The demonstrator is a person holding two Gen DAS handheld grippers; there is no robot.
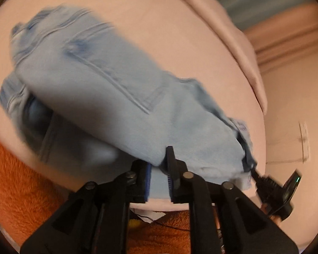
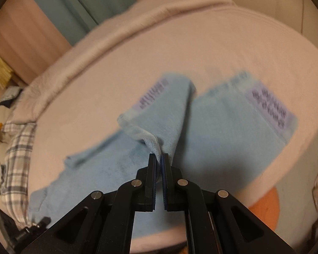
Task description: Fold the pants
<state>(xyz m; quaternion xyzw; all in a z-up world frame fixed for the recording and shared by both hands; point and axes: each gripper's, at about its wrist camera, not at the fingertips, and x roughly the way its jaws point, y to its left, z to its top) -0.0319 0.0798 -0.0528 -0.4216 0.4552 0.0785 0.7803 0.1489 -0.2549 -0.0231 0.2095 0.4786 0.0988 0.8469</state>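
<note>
The pants [image 1: 99,89] are light blue denim and lie partly folded on a pale pink bed [image 1: 159,21]. In the left wrist view the upper layer runs diagonally from the upper left down to the lower right, with a seam and a pocket edge visible on its surface; the picture is blurred. In the right wrist view two leg ends of the pants [image 2: 222,131] show, each with a purple printed label near the hem.

The left claw [image 1: 159,165] points steeply downward at the near edge of the pants. Its jaws stand narrow, and a fold of blue fabric sits between them; the right-hand finger overlaps the cloth edge. Whether the pads press on the fabric cannot be told.

The right claw [image 2: 159,158] also points steeply downward. Its jaws are nearly together and pinch a hem of the pants, which rises in a tented ridge from the fingertips. In the left wrist view the right claw [image 1: 256,174] appears at the lower right, its tip at the corner of the pants.

Outward from the garment, a thicker pink blanket [image 2: 95,48] lies rolled along the far side of the bed. A plaid cloth [image 2: 17,152] lies at the left of the right wrist view. An orange fuzzy rug [image 1: 17,190] lies below the near edge of the bed. A teal curtain [image 2: 74,6] hangs in the background.
</note>
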